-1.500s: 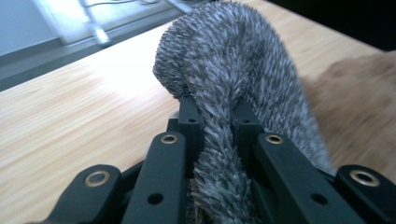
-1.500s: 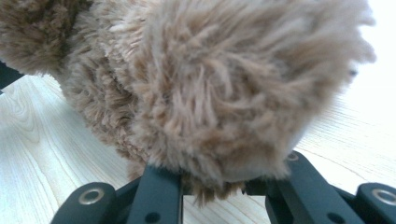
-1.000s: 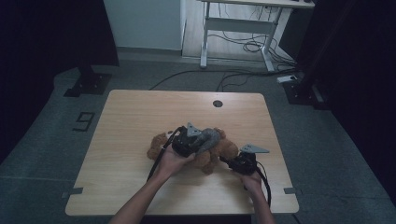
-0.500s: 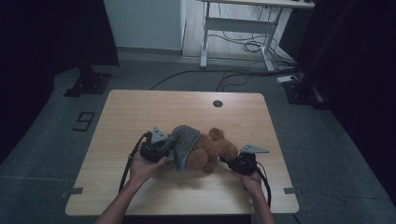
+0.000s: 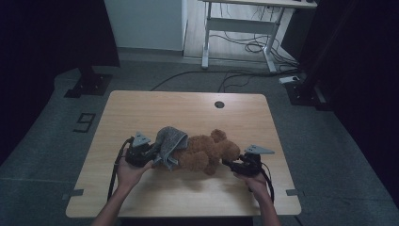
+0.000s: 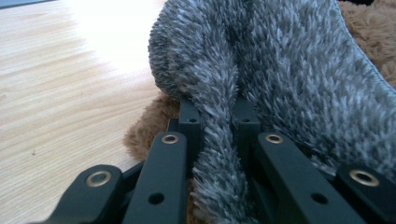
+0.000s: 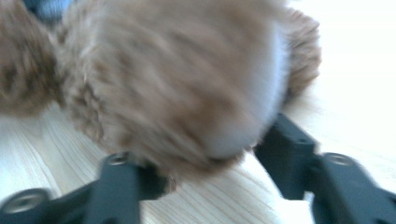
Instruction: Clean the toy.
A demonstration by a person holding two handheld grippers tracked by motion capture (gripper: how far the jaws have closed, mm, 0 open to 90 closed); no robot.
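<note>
A brown teddy bear point(image 5: 207, 153) lay on its side on the wooden surface point(image 5: 188, 113), toward the near edge, with its head pointing to the person's right. A grey fleecy cloth point(image 5: 169, 143) was draped over the bear's left end, away from the head.

The left claw point(image 5: 149, 151) sat at the cloth's near left edge — in the left gripper view its two black jaws stood almost together, pinching a fold of the grey cloth point(image 6: 219, 135) between them, with brown fur point(image 6: 149, 126) showing just under the fold. The person's left hand point(image 5: 129, 169) held that gripper from below.

The right claw point(image 5: 230, 165) rested against the bear's head, just beside it on the surface. In the right gripper view, which was blurred, its jaws stood wide apart on either side of the bear's head point(image 7: 187, 88), with the fur between them; whether the jaws pressed the fur could not be told. The right hand point(image 5: 256, 181) gripped that tool near the surface's front edge.
</note>
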